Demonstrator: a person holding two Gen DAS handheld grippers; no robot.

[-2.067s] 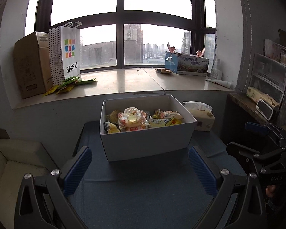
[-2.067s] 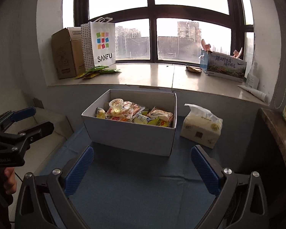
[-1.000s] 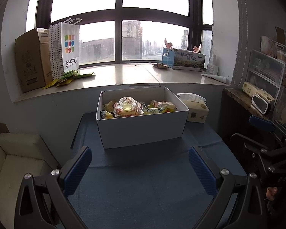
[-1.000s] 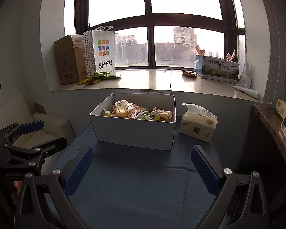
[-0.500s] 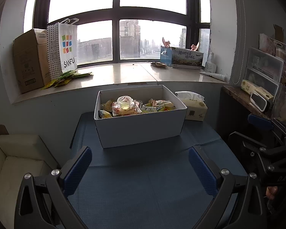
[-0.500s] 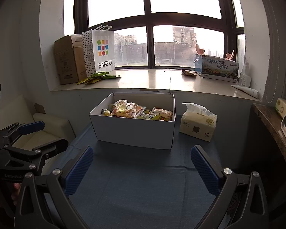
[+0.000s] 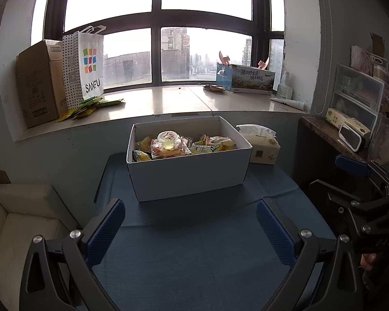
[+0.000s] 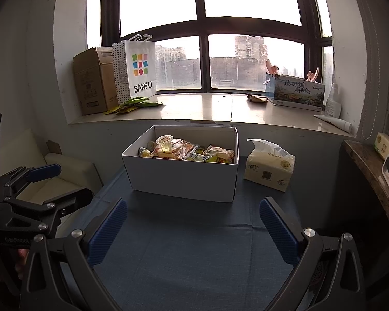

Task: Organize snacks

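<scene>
Both claws released and empty: left claw [image 7: 190, 230] and right claw [image 8: 193, 229] hang back over the bare blue tabletop [image 7: 194, 259], probably so each camera frames the whole box. White cardboard box [image 7: 186, 173] sits mid-tabletop below the windowsill, holding mixed snack packets [image 8: 217, 153] with a clear jelly cup [image 7: 167, 140] on top; tissue pack [image 8: 269, 165] just beside it.

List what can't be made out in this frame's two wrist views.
- Snacks lower in the white box: hidden by its walls and top packets, both views.
- Packet labels: too small.
- Cardboard box contents: hidden by its sides.
- Drawer unit: cut off in the right wrist view.
</scene>
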